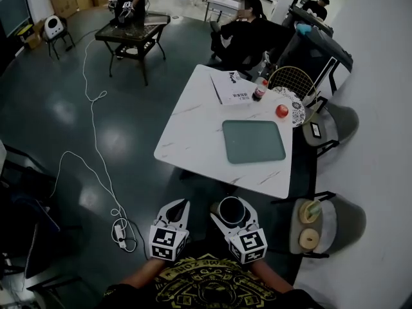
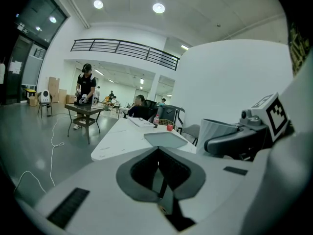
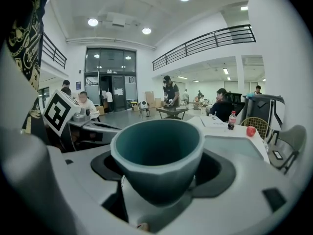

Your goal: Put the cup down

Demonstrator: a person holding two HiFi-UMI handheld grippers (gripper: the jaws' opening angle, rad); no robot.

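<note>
Not done yet imo: the white counter [image 1: 193, 118] and its teal mat [image 1: 253, 141] sit at 12 o'clock, the cup [image 3: 157, 151] hangs short of them at 6, clamped in the right gripper's [image 1: 232, 216] wide jaws, the left gripper [image 1: 179, 210] has its jaws pinched together on nothing, and the bottle [image 1: 259, 93] label's too tiny to read.

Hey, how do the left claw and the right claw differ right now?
The right claw is closed on an upright teal cup, while the left claw holds nothing. The right claw's jaws stand wide apart around the cup, whereas the left claw's jaws are together. Shared: both are white, sit side by side in front of the person, and point toward the white table without reaching it.
</note>
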